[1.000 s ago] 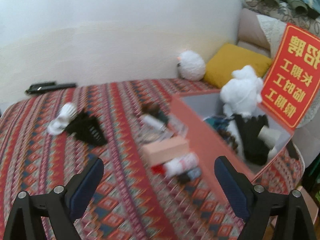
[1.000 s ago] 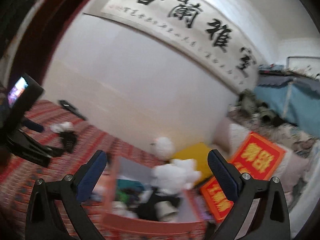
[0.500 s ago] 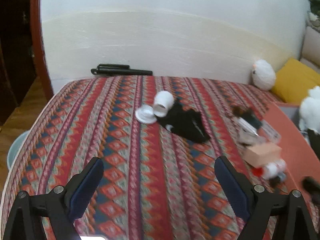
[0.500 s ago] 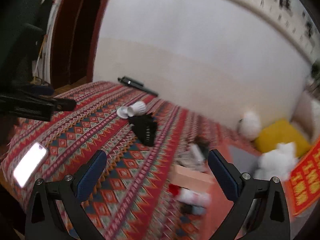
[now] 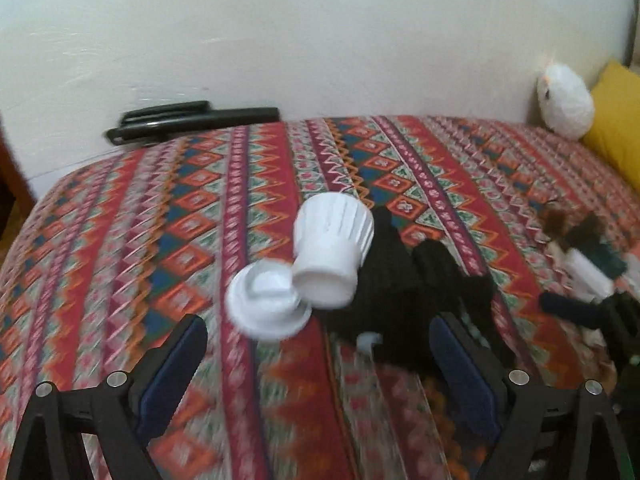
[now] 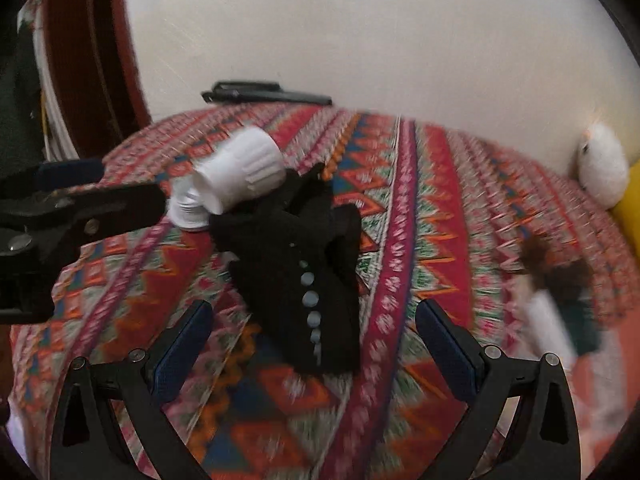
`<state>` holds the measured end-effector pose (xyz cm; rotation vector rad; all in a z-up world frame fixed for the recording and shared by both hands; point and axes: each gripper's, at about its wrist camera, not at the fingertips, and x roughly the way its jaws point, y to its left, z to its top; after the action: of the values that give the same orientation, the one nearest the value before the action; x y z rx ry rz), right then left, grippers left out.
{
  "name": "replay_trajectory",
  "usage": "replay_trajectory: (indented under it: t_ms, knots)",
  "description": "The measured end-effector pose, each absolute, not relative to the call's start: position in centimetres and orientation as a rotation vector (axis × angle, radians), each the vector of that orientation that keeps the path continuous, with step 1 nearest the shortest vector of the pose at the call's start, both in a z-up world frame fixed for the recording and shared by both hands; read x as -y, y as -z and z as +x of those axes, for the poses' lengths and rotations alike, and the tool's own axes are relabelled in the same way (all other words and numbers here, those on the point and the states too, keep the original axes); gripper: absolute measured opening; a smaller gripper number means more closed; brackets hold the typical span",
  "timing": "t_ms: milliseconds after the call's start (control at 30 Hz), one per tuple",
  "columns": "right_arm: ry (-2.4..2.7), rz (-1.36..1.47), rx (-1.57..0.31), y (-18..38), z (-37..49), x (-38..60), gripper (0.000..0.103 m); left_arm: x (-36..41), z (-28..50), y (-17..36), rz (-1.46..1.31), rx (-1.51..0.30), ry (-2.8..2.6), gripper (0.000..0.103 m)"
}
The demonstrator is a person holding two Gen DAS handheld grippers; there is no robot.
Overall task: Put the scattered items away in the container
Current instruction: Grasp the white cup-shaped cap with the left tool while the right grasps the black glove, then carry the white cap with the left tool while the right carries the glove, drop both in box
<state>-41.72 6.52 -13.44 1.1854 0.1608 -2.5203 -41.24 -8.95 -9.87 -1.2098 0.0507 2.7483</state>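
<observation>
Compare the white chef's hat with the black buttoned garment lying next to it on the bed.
The chef's hat is white, pleated and holds a puffed, tube-like shape, tipped on its side; the black garment is dark and lies crumpled, nearly flat. The garment carries a row of pale buttons, while the hat shows none. The garment also spreads wider than the hat. Both rest on the patterned bedspread, touching each other.

I find no writing, label, brand, number or sign that I can read in either of my wrist views. The white ribbed hat (image 5: 332, 240) is plain, the black garment (image 6: 296, 264) carries only a row of pale buttons (no tag showing), and the patterned bedspread (image 5: 200, 220) bears woven diamonds and zigzags, not letters. The wall (image 5: 320, 32) behind is bare of any lettering.
</observation>
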Motion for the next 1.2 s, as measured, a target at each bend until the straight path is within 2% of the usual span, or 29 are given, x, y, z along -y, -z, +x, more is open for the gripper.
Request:
replay_trajectory:
  t_ms: [33, 67, 100, 133, 167, 200, 233, 267, 300, 500, 800, 1200]
  knots:
    - [2.505, 1.205, -0.132, 14.2, -42.4, -6.6, 0.093, 8.6, -42.5, 10.4, -1.215, -0.059, -2.736, 0.094]
    - [2.487, 1.221, -0.101, 14.9, -43.0, -6.8, 0.057, 8.2, -43.7, 11.0, -1.224, -0.07, -2.728, 0.094]
    - [2.465, 1.231, -0.063, 15.3, -43.4, -7.2, 0.046, 7.7, -45.2, 11.9, -1.242, -0.087, -2.719, 0.094]
    - [2.445, 1.239, -0.033, 15.5, -43.7, -7.5, 0.042, 7.3, -46.1, 12.5, -1.262, -0.1, -2.718, 0.094]
    - [2.429, 1.243, -0.019, 15.3, -43.7, -7.8, 0.027, 7.0, -46.9, 13.1, -1.282, -0.112, -2.717, 0.092]
    - [2.417, 1.247, -0.007, 15.1, -43.7, -8.1, 0.022, 6.7, -47.7, 13.7, -1.299, -0.133, -2.715, 0.089]
    - [2.414, 1.25, 0.0, 14.9, -43.5, -8.4, 0.02, 6.4, -48.4, 14.3, -1.314, -0.154, -2.713, 0.068]
    - [2.41, 1.253, 0.006, 14.6, -43.4, -8.6, 0.018, 6.1, -48.5, 14.4, -1.308, -0.179, -2.721, 0.055]
    - [2.409, 1.257, 0.01, 14.4, -43.1, -9.0, 0.018, 5.8, -48.5, 14.4, -1.302, -0.201, -2.729, 0.055]
    - [2.411, 1.248, 0.059, 10.6, -38.2, -11.5, 0.015, 5.6, -43.0, 10.7, -1.233, -0.067, -2.723, 0.054]
    - [2.423, 1.158, 0.016, 3.6, -22.5, -14.1, 0.015, 5.2, -28.6, 5.5, -1.186, -0.015, -2.749, 0.054]
    - [2.502, 1.068, -0.002, -1.2, -3.1, -18.7, 0.014, 3.1, -10.3, 1.6, -1.06, 0.127, -2.669, 0.054]
